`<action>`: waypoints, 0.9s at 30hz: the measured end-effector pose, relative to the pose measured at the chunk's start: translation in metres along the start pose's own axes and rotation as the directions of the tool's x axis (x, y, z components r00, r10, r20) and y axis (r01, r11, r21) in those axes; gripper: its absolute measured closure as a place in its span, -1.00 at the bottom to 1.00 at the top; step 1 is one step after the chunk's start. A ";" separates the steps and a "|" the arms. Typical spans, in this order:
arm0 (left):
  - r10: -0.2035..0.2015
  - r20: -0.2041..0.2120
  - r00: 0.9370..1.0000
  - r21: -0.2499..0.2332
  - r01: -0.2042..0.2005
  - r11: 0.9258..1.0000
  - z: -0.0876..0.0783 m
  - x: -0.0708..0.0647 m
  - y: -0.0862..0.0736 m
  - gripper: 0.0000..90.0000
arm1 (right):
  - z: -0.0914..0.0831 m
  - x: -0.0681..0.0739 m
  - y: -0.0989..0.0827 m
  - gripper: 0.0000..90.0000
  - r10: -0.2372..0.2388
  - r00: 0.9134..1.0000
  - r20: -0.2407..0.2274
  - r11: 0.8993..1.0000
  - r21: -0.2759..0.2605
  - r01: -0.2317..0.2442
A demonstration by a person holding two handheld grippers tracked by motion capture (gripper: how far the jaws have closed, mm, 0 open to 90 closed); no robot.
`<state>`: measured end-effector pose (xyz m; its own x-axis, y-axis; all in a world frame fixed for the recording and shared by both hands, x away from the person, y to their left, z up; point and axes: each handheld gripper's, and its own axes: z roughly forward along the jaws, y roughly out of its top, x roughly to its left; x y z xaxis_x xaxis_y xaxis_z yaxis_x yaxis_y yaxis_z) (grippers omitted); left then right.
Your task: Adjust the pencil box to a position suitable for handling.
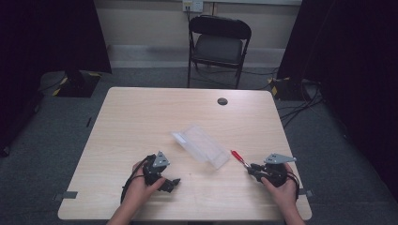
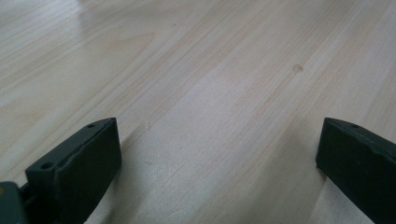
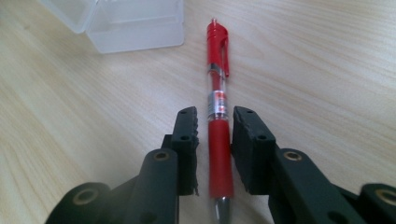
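Right tool (image 3: 215, 128) straddles the red pen (image 3: 218, 116) near the clear box (image 3: 135, 21), jaws slightly apart, not pinching; light, stiff, slippery, so its rubber grip suits best.

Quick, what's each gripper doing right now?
Left gripper: jaws wide open, nothing between them.
Right gripper: jaws open, flanking the red pen, not pressing it.

The right gripper (image 3: 215, 123) straddles a red pen (image 3: 218, 107) lying flat on the tabletop (image 3: 327, 70). Its jaws flank the grip, seemingly not quite touching it. A clear plastic box (image 3: 126, 21) sits beyond, just beside the pen's clip end.
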<state>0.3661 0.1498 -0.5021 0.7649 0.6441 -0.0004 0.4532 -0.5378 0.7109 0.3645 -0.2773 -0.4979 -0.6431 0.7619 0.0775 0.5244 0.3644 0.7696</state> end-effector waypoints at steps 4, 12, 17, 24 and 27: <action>0.000 0.000 1.000 0.000 0.000 1.000 0.000 0.000 0.000 -1.00 | -0.006 0.002 -0.002 0.53 -0.030 0.999 0.022 0.999 0.025 0.029; 0.000 0.000 1.000 0.000 0.000 1.000 0.000 0.000 0.000 -1.00 | -0.008 0.010 -0.002 0.57 -0.031 0.996 0.084 0.999 0.045 0.027; 0.001 0.004 1.000 -0.003 -0.001 1.000 0.001 0.000 0.000 -1.00 | -0.007 0.014 -0.001 0.59 0.019 0.993 0.116 0.999 0.049 -0.025; 0.000 0.005 1.000 -0.004 0.000 1.000 0.001 0.000 0.000 -1.00 | -0.008 0.007 -0.002 0.78 0.084 0.991 0.104 0.996 0.033 -0.087; 0.000 0.005 1.000 -0.004 0.000 1.000 0.001 0.000 0.000 -1.00 | -0.008 0.008 -0.002 0.79 0.104 0.988 0.112 0.994 0.029 -0.108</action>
<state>0.3665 0.1493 -0.5025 0.7672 0.6414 -0.0040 0.4515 -0.5356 0.7137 0.3539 -0.2760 -0.4939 -0.5187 0.8507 0.0857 0.6065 0.2954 0.7382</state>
